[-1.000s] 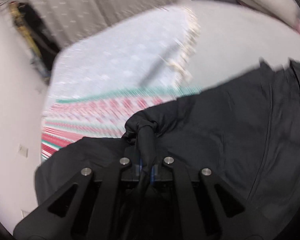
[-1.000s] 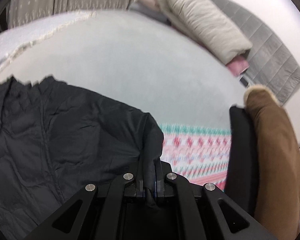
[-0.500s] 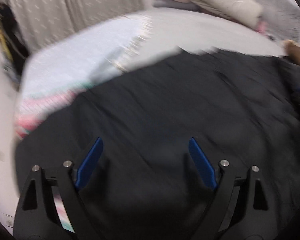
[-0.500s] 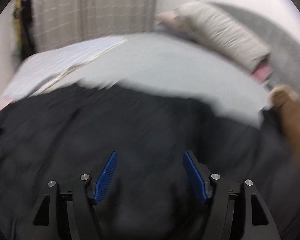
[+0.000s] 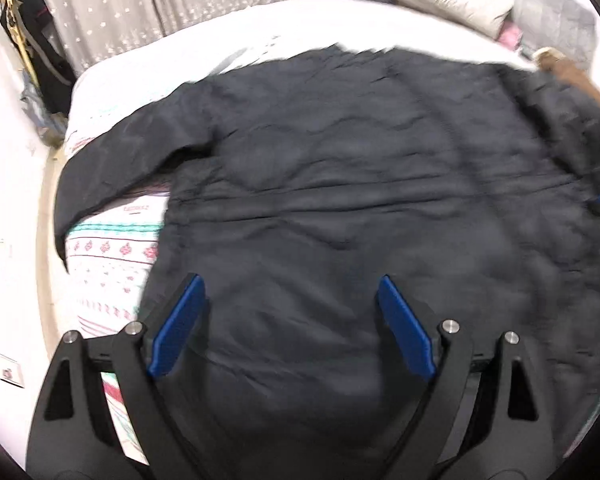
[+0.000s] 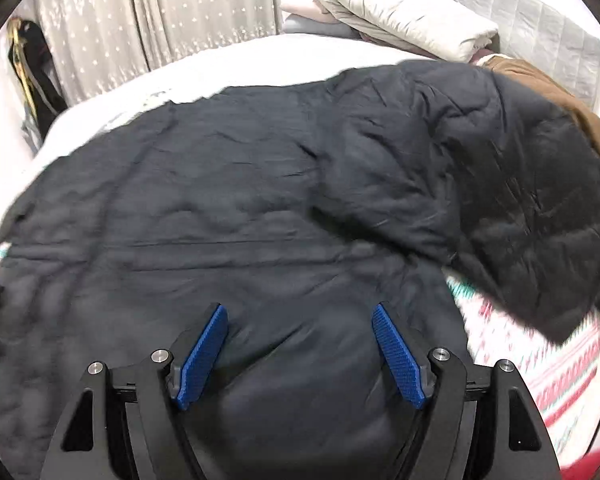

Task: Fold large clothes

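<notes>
We list: one black jacket [image 5: 340, 184], spread flat across the bed [image 5: 228, 56], one sleeve [image 6: 480, 200] folded over. Our left gripper [image 5: 290, 292] and right gripper [image 6: 298, 316]: jaws just opened wide, holding nothing.

Black jacket [image 5: 340, 184] hem hidden behind gripper frames; right sleeve [image 6: 500, 184] end possibly tucked under.
</notes>
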Tool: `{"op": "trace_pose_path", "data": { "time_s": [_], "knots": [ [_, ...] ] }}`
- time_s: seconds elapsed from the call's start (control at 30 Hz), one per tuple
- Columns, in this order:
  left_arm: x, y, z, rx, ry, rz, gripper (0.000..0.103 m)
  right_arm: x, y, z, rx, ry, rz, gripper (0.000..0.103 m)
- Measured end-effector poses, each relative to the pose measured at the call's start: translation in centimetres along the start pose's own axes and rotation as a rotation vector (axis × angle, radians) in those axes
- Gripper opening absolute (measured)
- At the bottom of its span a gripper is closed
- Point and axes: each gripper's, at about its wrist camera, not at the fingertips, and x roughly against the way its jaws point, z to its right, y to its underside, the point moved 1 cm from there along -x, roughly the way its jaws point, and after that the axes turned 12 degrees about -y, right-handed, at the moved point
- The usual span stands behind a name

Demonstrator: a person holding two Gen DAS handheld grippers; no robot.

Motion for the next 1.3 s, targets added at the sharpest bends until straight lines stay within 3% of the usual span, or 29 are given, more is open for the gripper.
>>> {"op": "trace_pose_path", "data": {
  "time_s": [0.1,0.2,0.23,0.3,0.33,0.4,0.5,0.57,0.67,0.77,0.87,0.97,1.1,1.17,1.3],
  "knots": [
    [2.5,1.1,3.4,-0.010,0.076,0.034,0.095,1.3,0.8,-4.2,0.055,-0.036,0.009,0.082],
    [2.7,4.2,7.5,-0.153,0.229,0.024,0.095,0.2,3.3,-7.6,0.153,-0.103,-0.015,0.087],
    [2.0,5.9,8.7,-0.233,0.248,0.003,0.095,-0.9,4.1,-8.0,0.190,-0.103,-0.045,0.087],
    [1.4,8.6,9.4,-0.365,0.198,0.034,0.095,-2.9,5.4,-8.5,0.262,-0.039,-0.098,0.088],
    [1.7,9.1,9.3,-0.391,0.200,0.053,0.096,-3.4,5.9,-8.2,0.308,-0.030,-0.088,0.091],
    [2.1,9.4,8.2,-0.405,0.245,-0.017,0.096,-3.1,5.8,-7.3,0.298,-0.057,-0.081,0.092],
    [2.8,8.4,6.2,-0.346,0.262,-0.101,0.095,-2.3,4.9,-5.2,0.230,-0.075,-0.109,0.092],
    [3.7,6.7,5.0,-0.250,0.268,-0.103,0.095,-1.0,4.7,-4.6,0.208,-0.069,-0.113,0.092],
    [5.0,3.7,4.1,-0.126,0.251,-0.051,0.095,1.7,4.1,-3.6,0.155,-0.022,-0.020,0.092],
    [5.3,0.7,4.2,-0.020,0.242,-0.023,0.096,4.3,3.2,-0.1,0.054,0.018,0.073,0.092],
    [4.1,-1.0,5.3,0.064,0.264,0.005,0.097,6.2,2.5,5.4,-0.127,0.046,0.162,0.092],
    [2.3,-0.5,5.8,0.170,0.255,0.061,0.097,8.1,3.1,11.0,-0.290,0.096,0.245,0.092],
    [0.6,-0.1,6.8,0.167,0.272,0.009,0.097,9.5,4.5,16.9,-0.378,0.193,0.371,0.092],
    [-0.1,-0.2,7.1,0.158,0.286,-0.011,0.097,9.0,5.0,18.8,-0.391,0.240,0.379,0.092],
    [-1.2,0.1,7.0,0.136,0.265,-0.033,0.097,6.7,5.6,22.3,-0.476,0.187,0.360,0.092]
  ]
}}
